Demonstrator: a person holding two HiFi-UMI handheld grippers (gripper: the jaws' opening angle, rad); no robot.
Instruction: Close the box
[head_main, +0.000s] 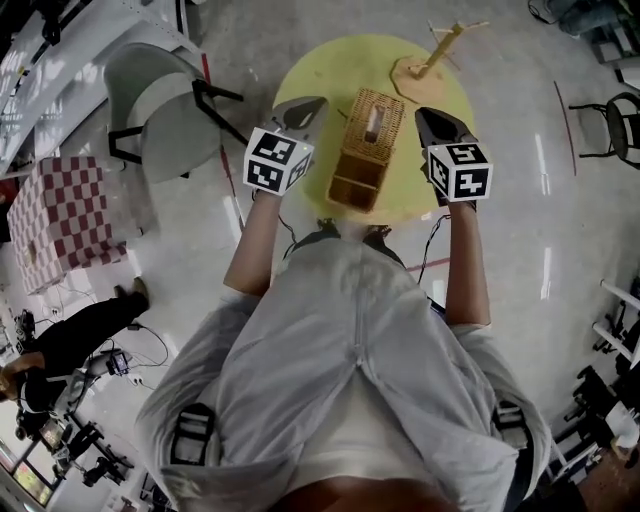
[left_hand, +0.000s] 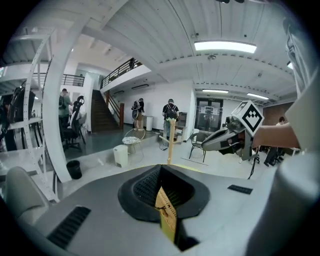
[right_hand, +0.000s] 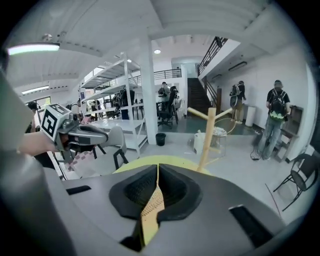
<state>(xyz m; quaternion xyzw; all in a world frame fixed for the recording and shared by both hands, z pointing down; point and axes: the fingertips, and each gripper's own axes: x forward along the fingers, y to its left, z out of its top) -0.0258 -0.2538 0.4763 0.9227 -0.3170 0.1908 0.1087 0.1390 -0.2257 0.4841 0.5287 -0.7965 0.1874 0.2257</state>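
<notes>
The box (head_main: 370, 140) is woven wicker and stands at the middle of the round yellow worktop (head_main: 330, 65), in the upper centre of the head view. Its long side runs away from the person. A small handle (head_main: 374, 120) shows on its far part. The near part (head_main: 356, 186) looks like a shallow woven panel with a raised rim, possibly the lid lying open toward the person, but the frame does not settle this.

Handling, as a judgement: wicker of this kind is likely light and fairly stiff, with a rough weave that gives the pads good purchase. It may slide on the smooth worktop when pushed, and thin strands could crack under a hard pinch. The rim of the near panel or the handle looks like the best place to take hold, with the other side braced.

The left hand-held gripper (head_main: 314, 103) is just left of the box, apart from it, with its jaws pressed together on nothing. The right hand-held gripper (head_main: 422, 113) is just right of the box, likewise pressed together and empty.

A wooden stand (head_main: 432, 62) rises at the worktop's far right edge. A grey chair (head_main: 160, 110) stands on the floor at the upper left.
</notes>
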